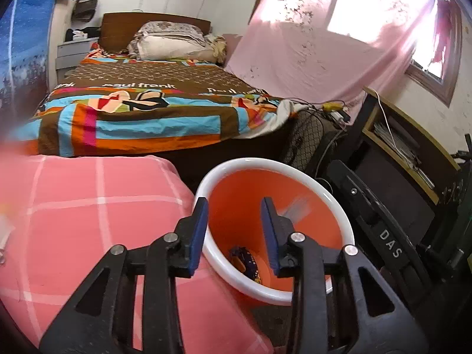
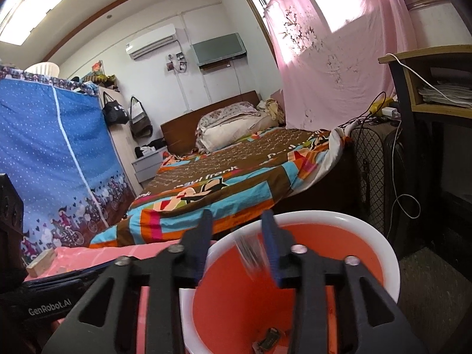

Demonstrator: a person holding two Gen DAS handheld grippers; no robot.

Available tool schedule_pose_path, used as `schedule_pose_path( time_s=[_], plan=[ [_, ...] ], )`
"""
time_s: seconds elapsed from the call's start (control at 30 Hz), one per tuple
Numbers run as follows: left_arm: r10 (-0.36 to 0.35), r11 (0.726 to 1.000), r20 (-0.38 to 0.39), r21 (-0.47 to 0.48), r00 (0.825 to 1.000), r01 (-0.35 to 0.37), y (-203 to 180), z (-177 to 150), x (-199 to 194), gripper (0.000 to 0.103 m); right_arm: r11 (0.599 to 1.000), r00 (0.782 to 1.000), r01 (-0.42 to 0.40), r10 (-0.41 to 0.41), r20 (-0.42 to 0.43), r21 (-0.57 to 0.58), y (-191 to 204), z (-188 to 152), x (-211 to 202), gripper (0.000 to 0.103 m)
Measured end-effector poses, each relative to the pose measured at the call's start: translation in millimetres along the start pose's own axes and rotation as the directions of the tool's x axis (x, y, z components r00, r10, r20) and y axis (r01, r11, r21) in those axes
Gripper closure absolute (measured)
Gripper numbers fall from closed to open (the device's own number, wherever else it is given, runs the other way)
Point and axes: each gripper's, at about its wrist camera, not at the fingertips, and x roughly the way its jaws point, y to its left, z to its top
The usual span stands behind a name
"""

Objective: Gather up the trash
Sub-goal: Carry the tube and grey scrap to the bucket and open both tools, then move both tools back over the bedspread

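You were at the drop step: both your right gripper (image 2: 236,244) and left gripper (image 1: 234,233) hung over the orange bin (image 1: 339,206), fingers released, a blurry scrap (image 2: 250,253) falling in, so next you needed more trash.

The pink checked cloth (image 1: 88,206) carries a small wooden block (image 2: 39,262) near its far edge. The bin (image 1: 206,183) stands just beside this cloth.
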Motion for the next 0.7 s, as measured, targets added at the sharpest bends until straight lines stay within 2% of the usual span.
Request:
schedule_pose_path(
  time_s=[0.27,0.3,0.37,0.4,0.43,0.57,0.63,0.67,0.7],
  plan=[
    [0.069,0.997,0.077,-0.045,0.995,-0.066,26,2,-27,0.052,1.000,0.999,-0.018,0.018,0.038,-0.005,7,1,-3,0.056],
    [0.079,0.996,0.086,-0.052,0.993,-0.075,29,2,-30,0.049,1.000,0.999,-0.022,0.022,0.047,-0.006,8,1,-3,0.052],
    [0.112,0.992,0.120,-0.073,0.986,-0.103,38,2,-41,0.042,0.999,0.997,-0.032,0.033,0.069,-0.007,12,1,-6,0.038],
    [0.122,0.990,0.135,-0.080,0.983,-0.112,41,2,-45,0.036,0.999,0.996,-0.036,0.037,0.079,-0.009,15,1,-7,0.027],
    [0.137,0.988,0.153,-0.088,0.979,-0.125,44,2,-50,0.030,0.999,0.994,-0.043,0.044,0.096,-0.013,19,1,-9,0.025],
    [0.199,0.977,0.237,-0.122,0.951,-0.174,60,0,-75,0.014,0.997,0.989,-0.067,0.072,0.128,-0.048,36,1,-13,0.019],
    [0.233,0.970,0.282,-0.141,0.931,-0.201,69,-2,-88,0.002,0.995,0.986,-0.075,0.085,0.146,-0.072,45,0,-15,0.010],
    [0.250,0.965,0.299,-0.148,0.921,-0.215,72,-4,-93,0.000,0.993,0.983,-0.083,0.096,0.157,-0.082,50,-1,-17,0.007],
    [0.280,0.958,0.329,-0.162,0.902,-0.238,77,-6,-101,0.000,0.992,0.981,-0.091,0.104,0.166,-0.088,54,-1,-18,0.000]
  ],
)
